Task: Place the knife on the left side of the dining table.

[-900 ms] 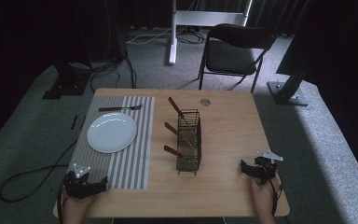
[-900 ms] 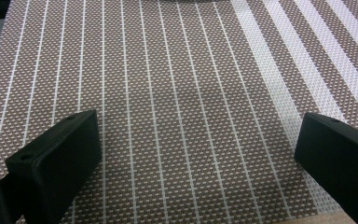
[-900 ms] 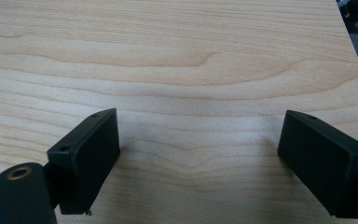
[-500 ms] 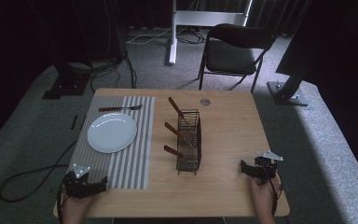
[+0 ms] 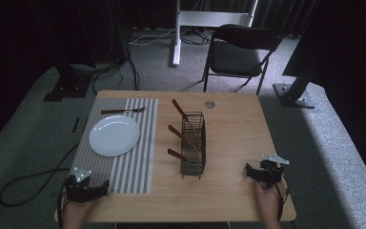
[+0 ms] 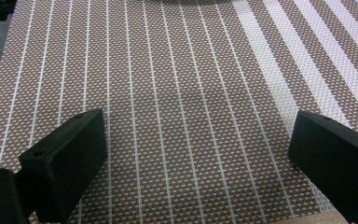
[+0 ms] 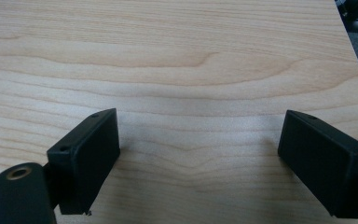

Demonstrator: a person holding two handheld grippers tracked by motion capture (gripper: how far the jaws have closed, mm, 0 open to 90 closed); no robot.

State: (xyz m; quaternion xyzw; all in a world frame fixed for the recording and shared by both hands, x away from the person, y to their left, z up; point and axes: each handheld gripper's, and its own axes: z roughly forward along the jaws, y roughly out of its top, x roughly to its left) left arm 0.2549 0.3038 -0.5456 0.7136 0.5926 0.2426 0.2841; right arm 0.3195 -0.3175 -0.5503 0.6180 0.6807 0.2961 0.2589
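Currently idle: left gripper (image 5: 104, 186) parted and empty near the black wire cutlery rack (image 5: 193, 143), right gripper (image 5: 250, 172) likewise parted and empty nearby; careless reach could tip that rack, spilling wooden-handled utensils (image 5: 181, 136).

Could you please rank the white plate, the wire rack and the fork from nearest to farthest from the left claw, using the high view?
From the left claw:
1. White plate, just beyond it on the striped mat.
2. Wire rack, toward the table's middle.
3. Fork, at the mat's far edge.
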